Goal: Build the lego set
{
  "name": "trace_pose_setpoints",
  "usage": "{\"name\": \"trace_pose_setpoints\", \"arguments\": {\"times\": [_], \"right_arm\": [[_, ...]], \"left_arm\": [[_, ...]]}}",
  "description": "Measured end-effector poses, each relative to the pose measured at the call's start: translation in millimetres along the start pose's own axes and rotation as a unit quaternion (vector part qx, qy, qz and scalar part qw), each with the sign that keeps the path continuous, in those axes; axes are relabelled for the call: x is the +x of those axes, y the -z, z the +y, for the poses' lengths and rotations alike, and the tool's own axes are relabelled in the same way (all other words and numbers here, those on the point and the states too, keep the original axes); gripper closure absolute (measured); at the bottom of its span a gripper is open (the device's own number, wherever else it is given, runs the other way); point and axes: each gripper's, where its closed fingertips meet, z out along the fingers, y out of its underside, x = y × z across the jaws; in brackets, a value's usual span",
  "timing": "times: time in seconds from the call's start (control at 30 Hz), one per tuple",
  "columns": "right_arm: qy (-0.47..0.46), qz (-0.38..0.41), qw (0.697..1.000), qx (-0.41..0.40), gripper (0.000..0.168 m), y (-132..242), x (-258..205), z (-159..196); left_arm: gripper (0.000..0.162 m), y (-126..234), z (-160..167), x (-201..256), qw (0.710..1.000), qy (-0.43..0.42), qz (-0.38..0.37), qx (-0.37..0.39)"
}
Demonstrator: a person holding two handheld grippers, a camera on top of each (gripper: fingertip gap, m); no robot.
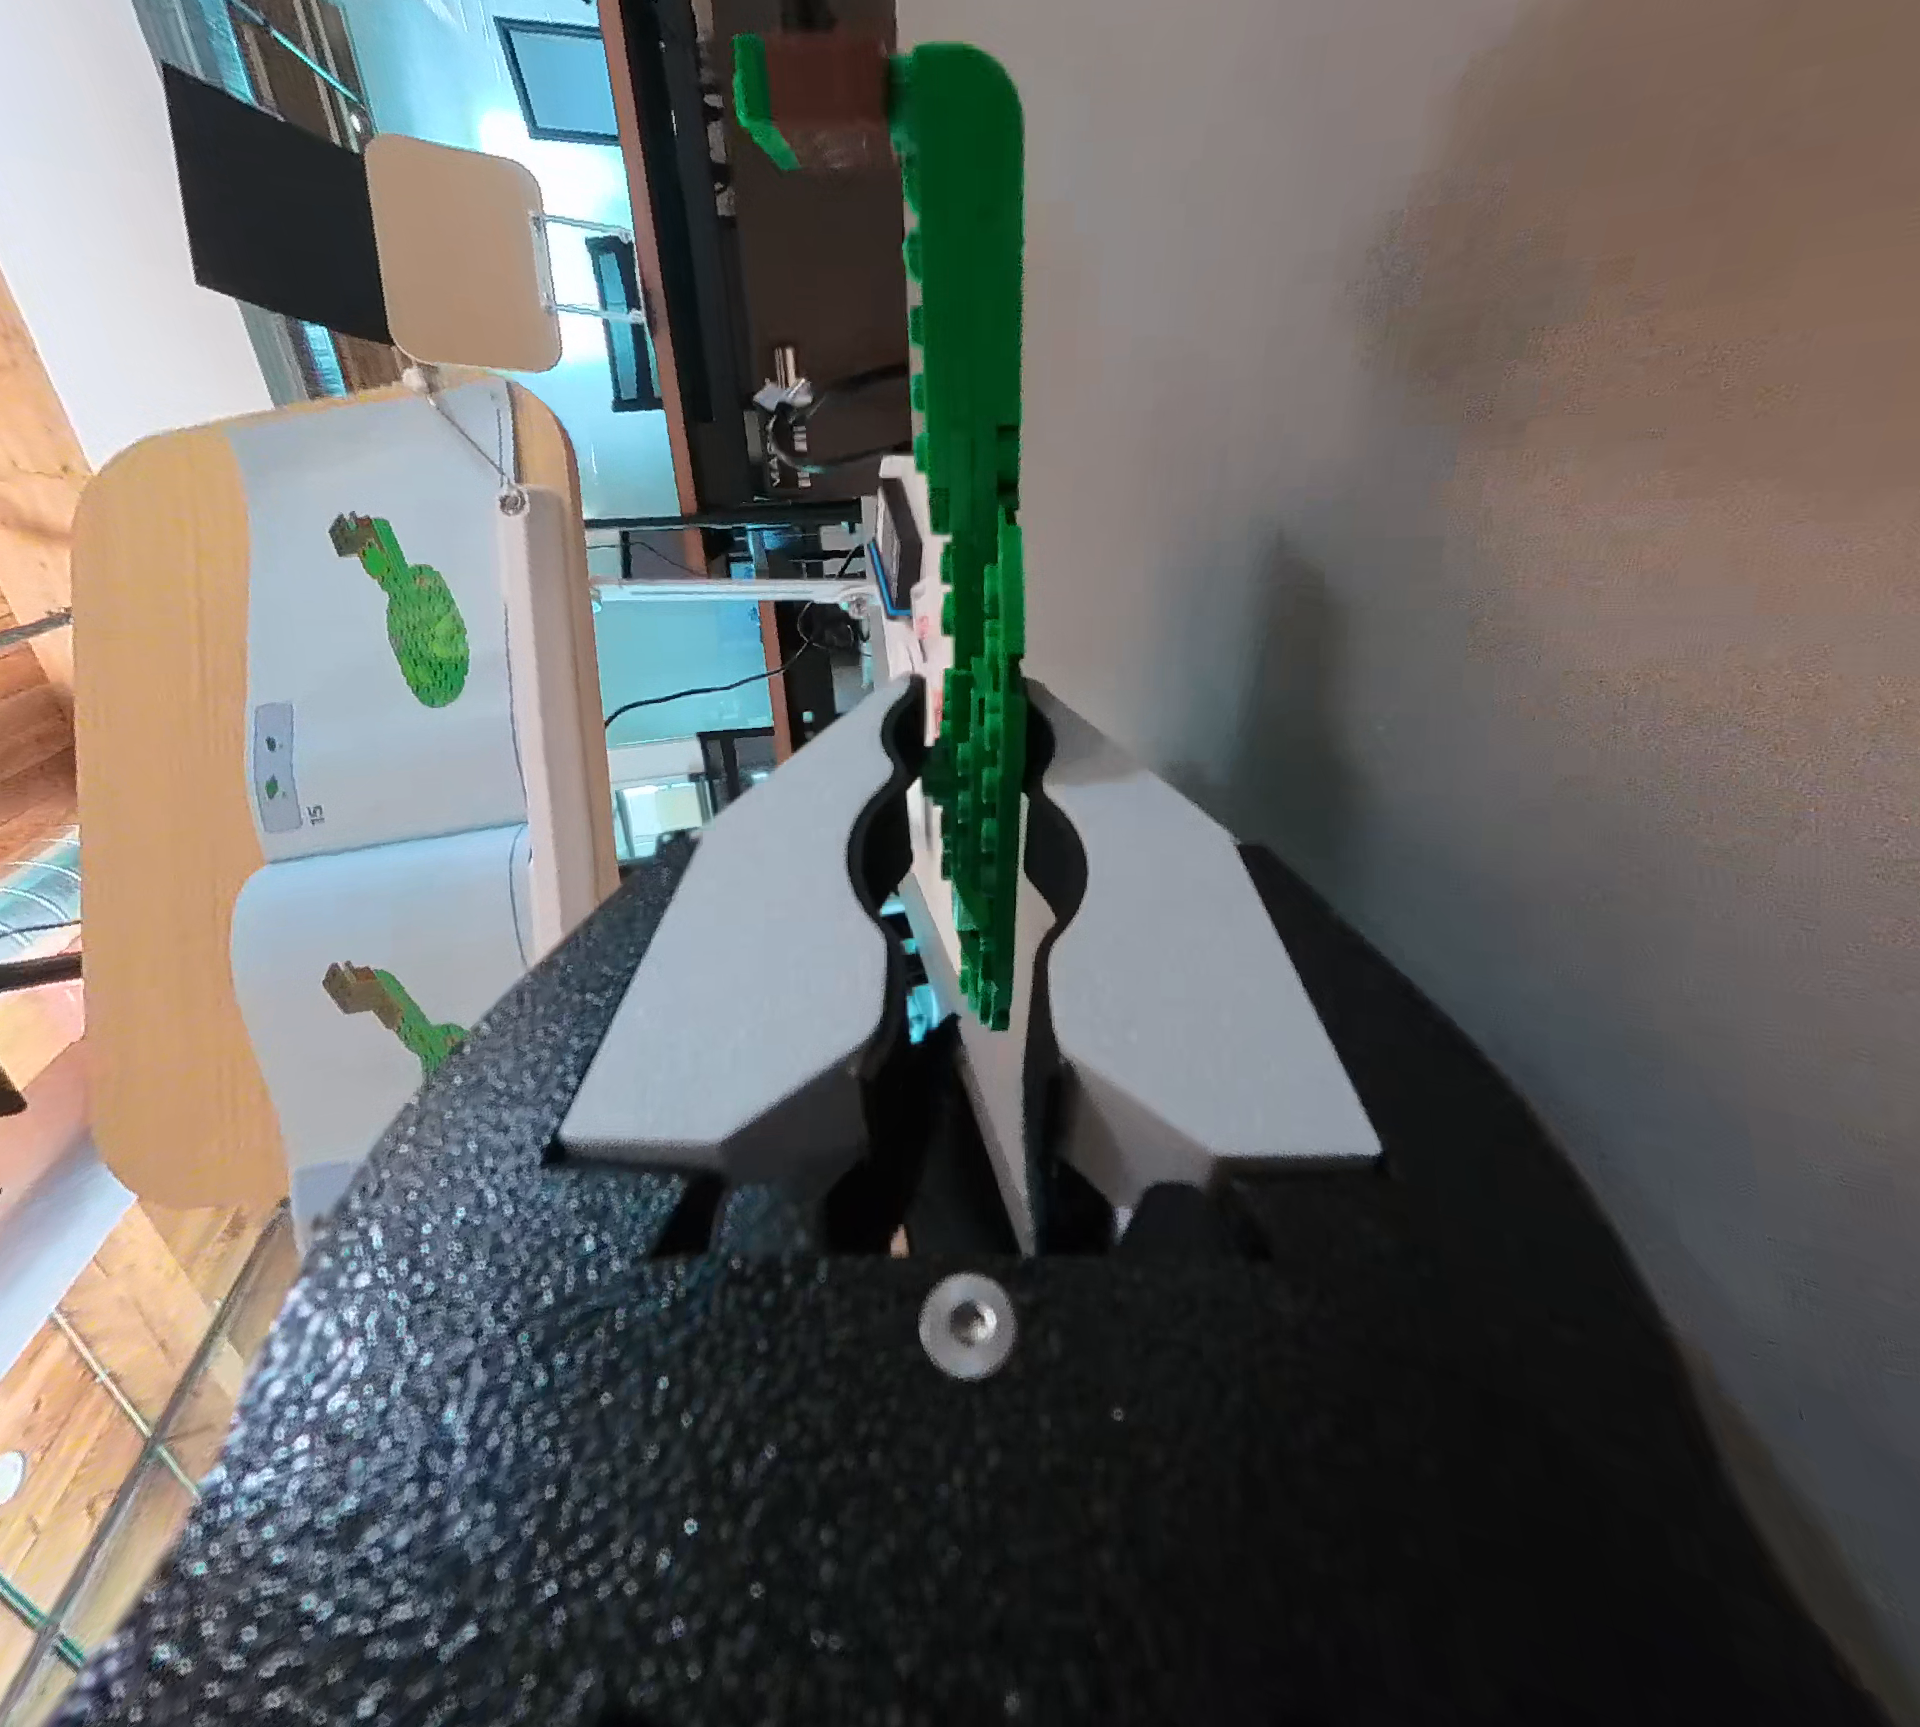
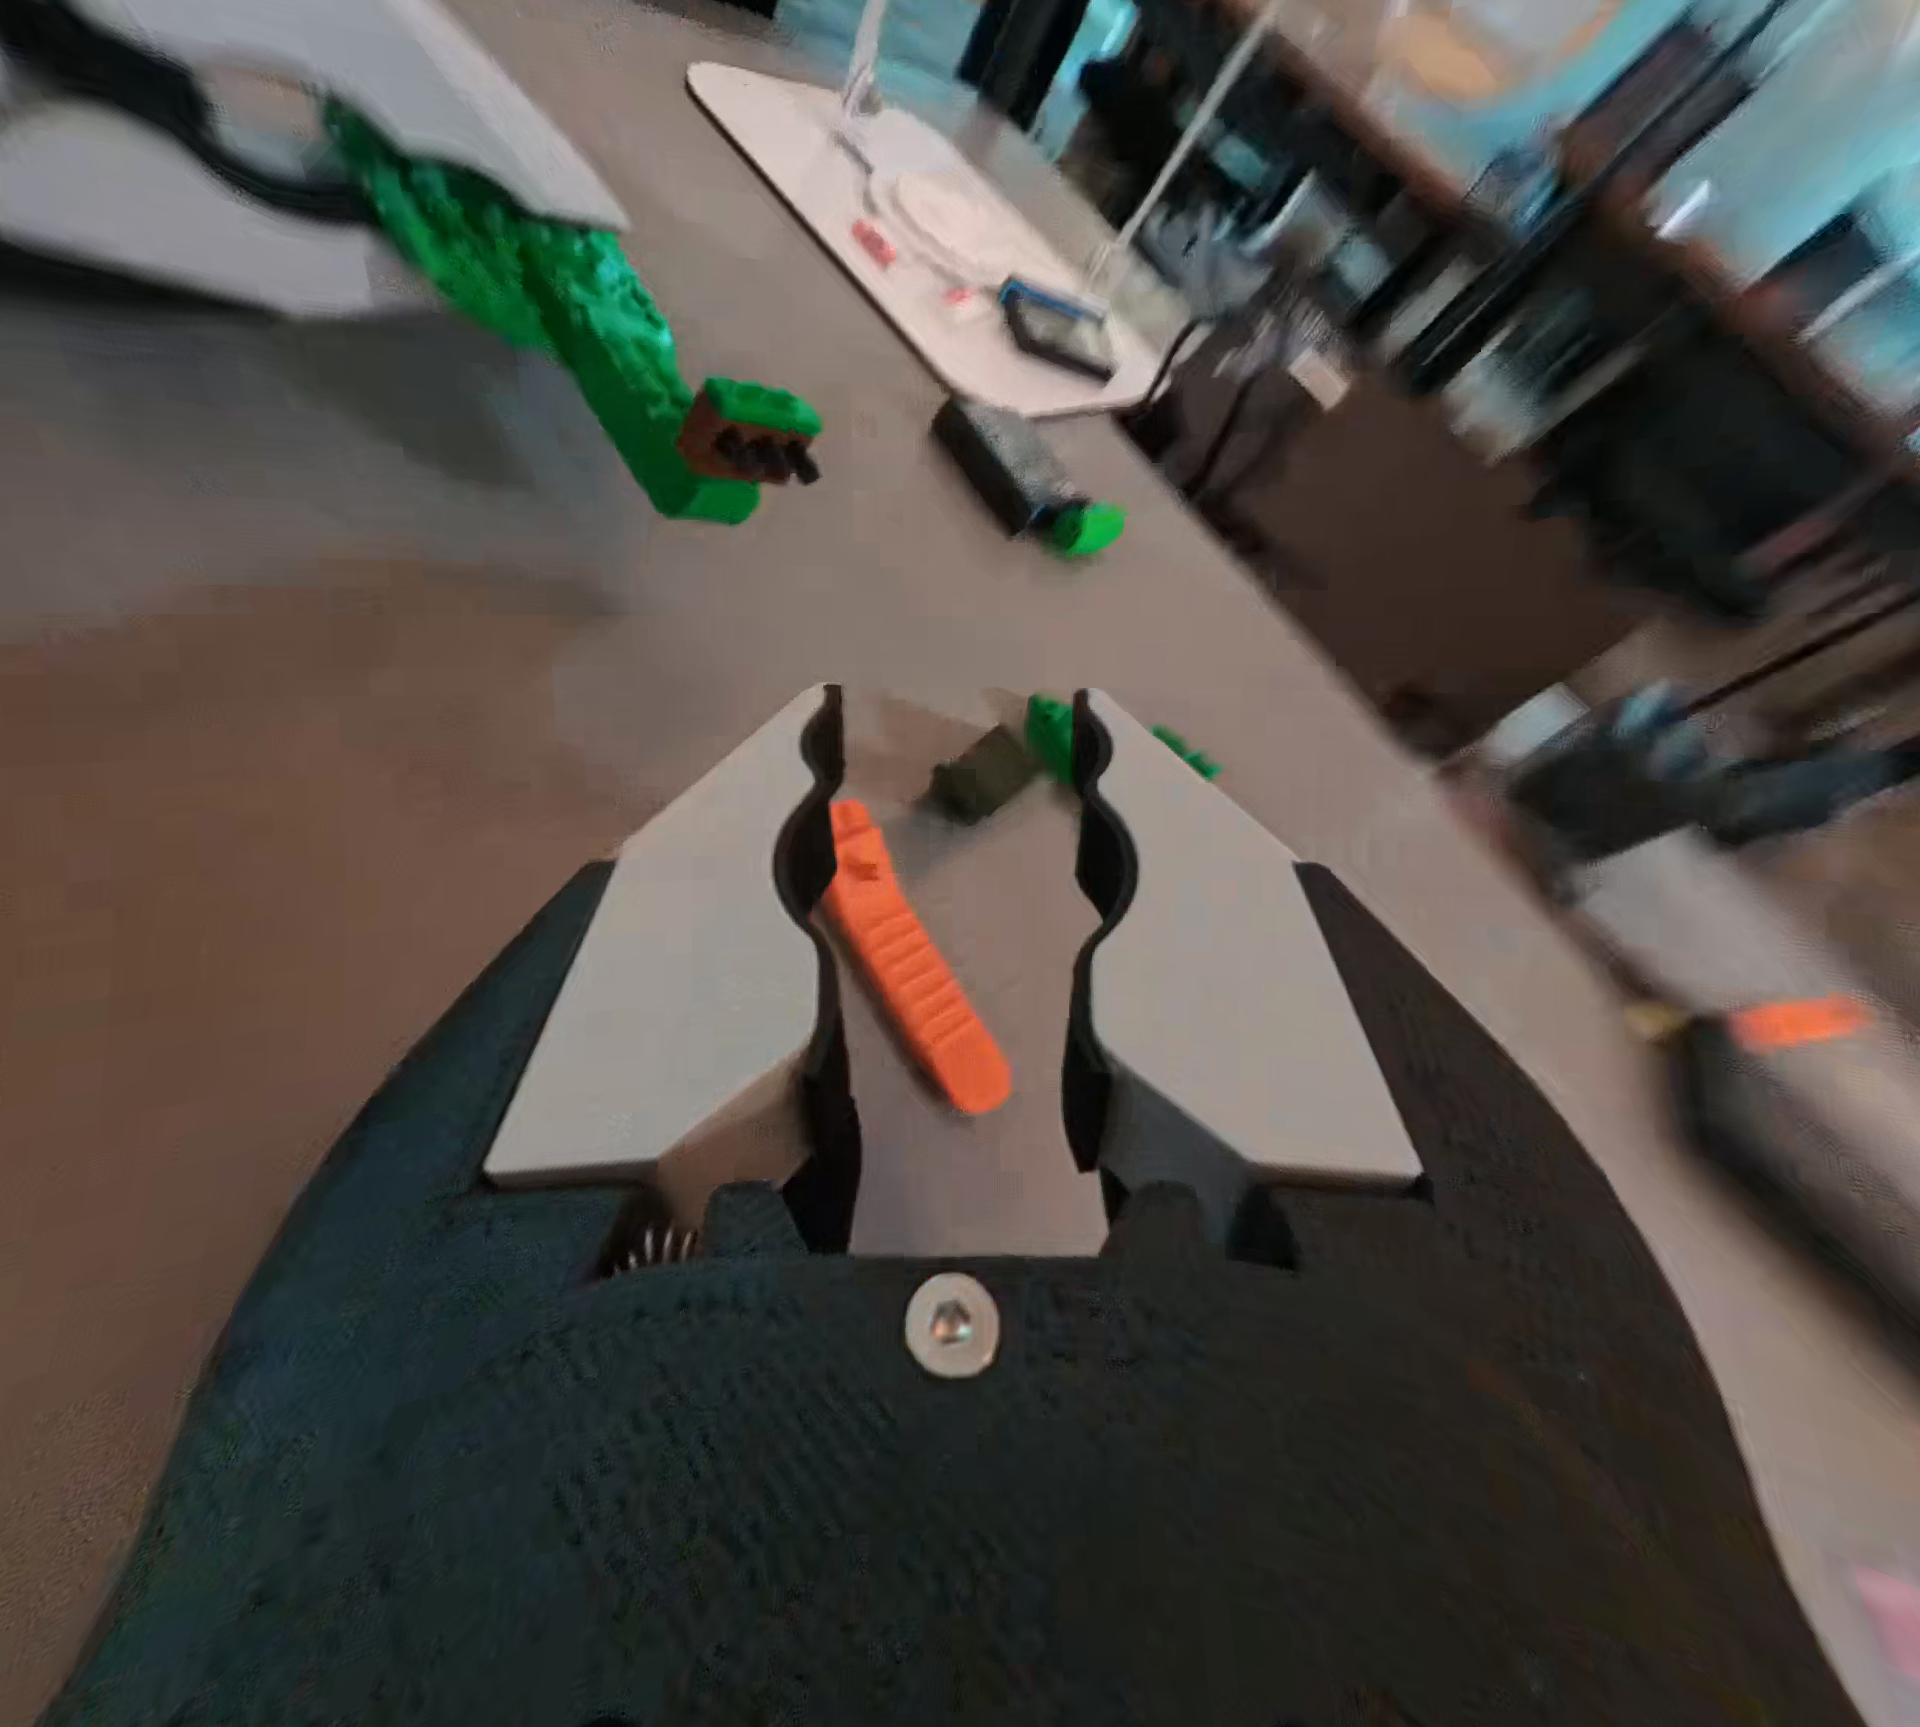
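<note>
My left gripper [image 1: 971, 711] is shut on a long green lego build [image 1: 966, 430], held edge-on against the grey table [image 1: 1507, 638]. A brown block with a green cap [image 1: 826, 93] sits at the build's far end. In the right wrist view the build [image 2: 582, 316] and its brown end [image 2: 743, 441] hang from the left gripper [image 2: 312, 119] at the upper left. My right gripper [image 2: 956, 706] is open and empty, low over the table. An orange brick separator [image 2: 914, 960] lies between its fingers. A dark olive brick [image 2: 982, 773] and small green pieces [image 2: 1049, 732] lie just past the fingertips.
An open instruction booklet [image 1: 384, 638] stands on a wooden holder at the left. A white stand base [image 2: 935, 223] with small parts lies farther back. A black box [image 2: 997, 462] with a green piece [image 2: 1086, 524] beside it sits near the table's right edge.
</note>
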Motion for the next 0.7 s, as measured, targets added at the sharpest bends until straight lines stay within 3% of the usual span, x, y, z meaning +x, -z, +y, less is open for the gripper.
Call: {"name": "trace_pose_setpoints", "arguments": {"times": [0.1, 0.17, 0.27, 0.43, 0.57, 0.7], "right_arm": [[-0.181, -0.053, 0.981, -0.04, 0.125, -10, 4, 9], [-0.219, -0.053, 0.97, -0.088, 0.125, -19, 7, 23], [-0.223, -0.057, 0.962, -0.148, 0.13, -31, 1, 37], [-0.196, -0.034, 0.96, -0.199, 0.153, -36, 5, 50], [-0.193, -0.053, 0.964, -0.174, 0.153, -27, 2, 44], [-0.182, -0.114, 0.967, -0.137, 0.153, 5, -1, 22]], "left_arm": [[0.148, 1, -5, -1, 1.0, -0.013, -0.005, 0.007], [0.148, 2, -6, -1, 1.0, -0.015, -0.006, 0.008], [0.148, 1, -4, 1, 1.0, -0.018, -0.001, 0.006], [0.148, 1, -6, 4, 1.0, -0.022, 0.005, 0.01], [0.148, 1, -5, 4, 1.0, -0.024, 0.007, 0.009], [0.148, 1, -4, 3, 1.0, -0.024, 0.006, 0.01]]}}
